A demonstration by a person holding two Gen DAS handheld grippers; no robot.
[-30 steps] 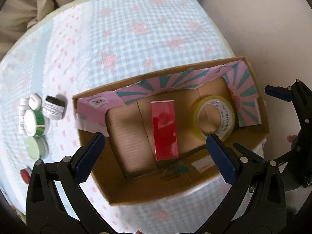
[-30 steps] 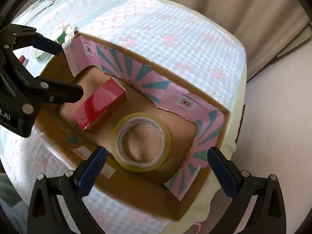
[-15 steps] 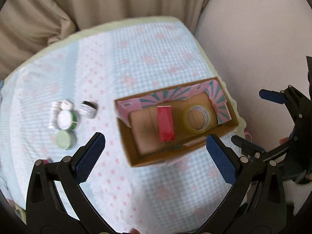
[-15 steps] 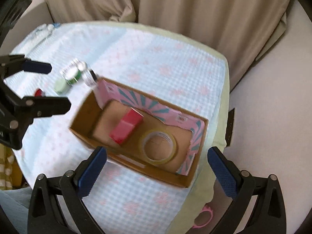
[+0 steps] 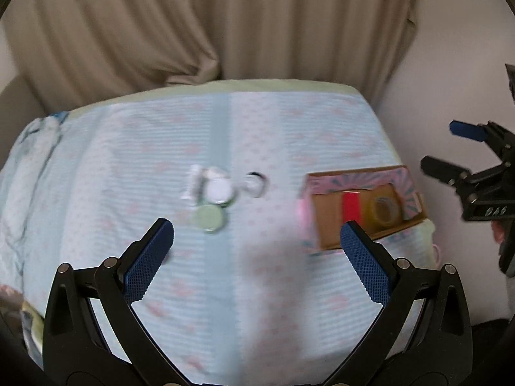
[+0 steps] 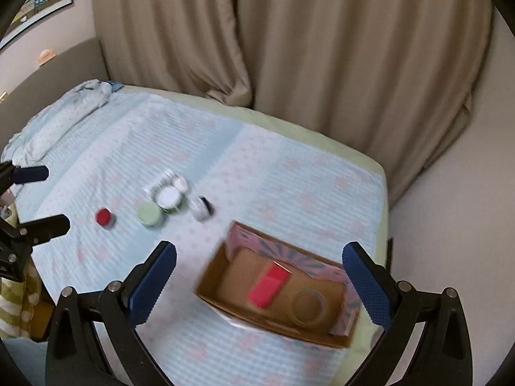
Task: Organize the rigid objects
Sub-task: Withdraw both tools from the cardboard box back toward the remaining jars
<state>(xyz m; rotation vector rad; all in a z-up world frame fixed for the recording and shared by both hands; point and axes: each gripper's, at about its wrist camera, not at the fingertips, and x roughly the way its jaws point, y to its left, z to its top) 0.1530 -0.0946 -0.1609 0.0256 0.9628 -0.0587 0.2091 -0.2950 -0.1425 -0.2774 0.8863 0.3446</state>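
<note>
Both views were blurred by motion, so small details could not be read.

The left gripper [image 5: 257,234] hung above a bed [image 5: 225,289] covered in pale blue checked cloth with pink flowers; its 2 blue-padded fingers [image 5: 149,259] were spread wide with nothing between them. The right gripper [image 6: 259,276] was likewise spread wide and empty, held above the near end of the bed.

A cardboard box [image 6: 212,284] with pink and teal printed inner flaps sat near the bed's right edge, close to the corner. Inside it lay a red rectangular box [image 6: 268,285] and, just beside it toward the right end, a roll of clear yellowish tape [image 6: 307,305] lying flat. The left part of the box floor was bare cardboard.

Left of the box, well apart from it, a cluster of small jars stood on the cloth: a pale green round lid [image 6: 149,214], a white-topped jar [image 6: 169,197] touching or just beside it, a few small white containers [image 6: 175,178] behind, too blurred to count, and a dark-capped white jar [image 6: 200,207] a little to the right. A small red-capped jar [image 6: 104,217] stood alone further left.

Beige curtains [image 6: 322,48] hung behind the bed, and a bundled blue cloth [image 6: 61,119] lay at its far left. A fingertip of the person's hand [image 5: 499,233] showed behind the right gripper in the left wrist view.
</note>
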